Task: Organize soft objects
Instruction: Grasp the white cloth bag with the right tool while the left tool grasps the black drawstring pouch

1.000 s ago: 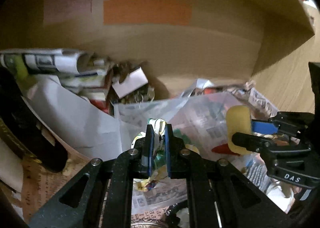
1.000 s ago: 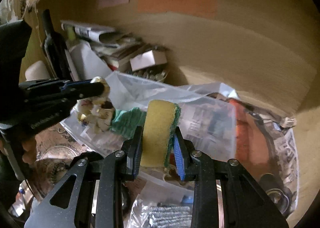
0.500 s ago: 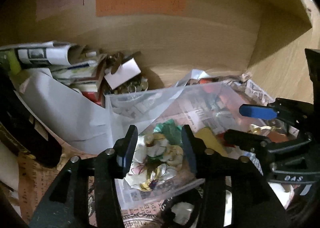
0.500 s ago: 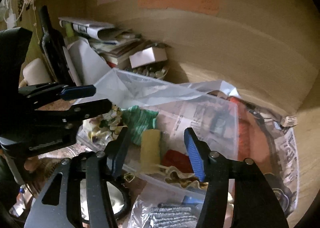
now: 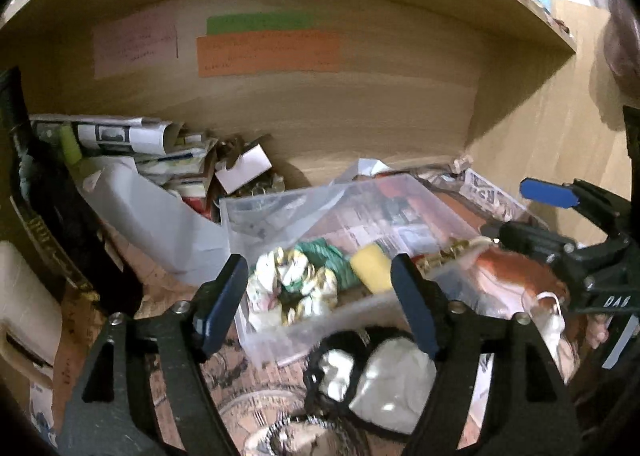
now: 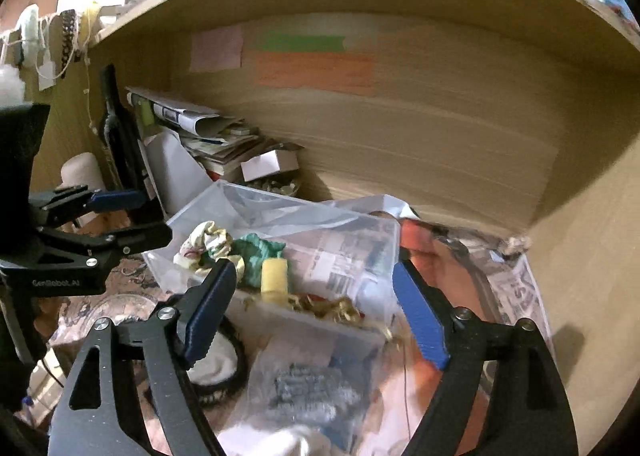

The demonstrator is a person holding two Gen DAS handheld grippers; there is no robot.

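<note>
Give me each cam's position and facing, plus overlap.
Left wrist: on the left gripper, facing the shelf back over the bin; its open fingers show, right gripper at right.
Right wrist: on the right gripper, same facing; open fingers show, left gripper at left.
Shared: bin, scrunchie, sponge, wall notes.

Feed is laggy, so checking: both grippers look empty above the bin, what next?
Probably reach the left gripper down to the white soft piece in front of the clear bin. Both grippers are open, and the sponge and scrunchie lie inside.
</note>
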